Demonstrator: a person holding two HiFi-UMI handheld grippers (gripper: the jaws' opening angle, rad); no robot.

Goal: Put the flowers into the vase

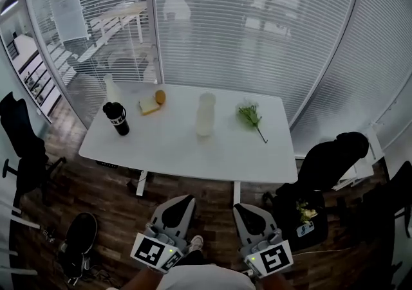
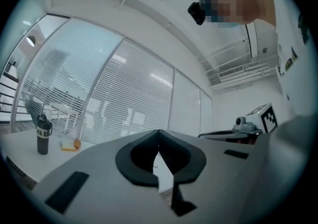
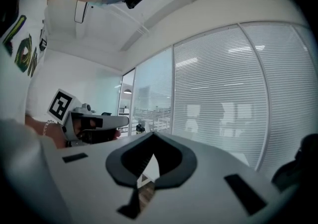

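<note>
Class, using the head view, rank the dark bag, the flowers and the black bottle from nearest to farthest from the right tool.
1. The dark bag: low down, just to the right of the right tool.
2. The flowers: lying on the right part of the table, ahead of that tool.
3. The black bottle: standing near the table's left end.

Our white table [image 1: 180, 150] lies well ahead of the left tool [image 1: 182, 199] and the right tool [image 1: 242, 207]. A pale vase [image 1: 205, 114] stands ahead between them, and a green flower sprig [image 1: 251, 116] lies ahead of the right one. Ahead and leftward of the left tool we see a black bottle [image 1: 116, 118], a yellow block [image 1: 149, 106] and an orange round thing [image 1: 160, 96].
</note>
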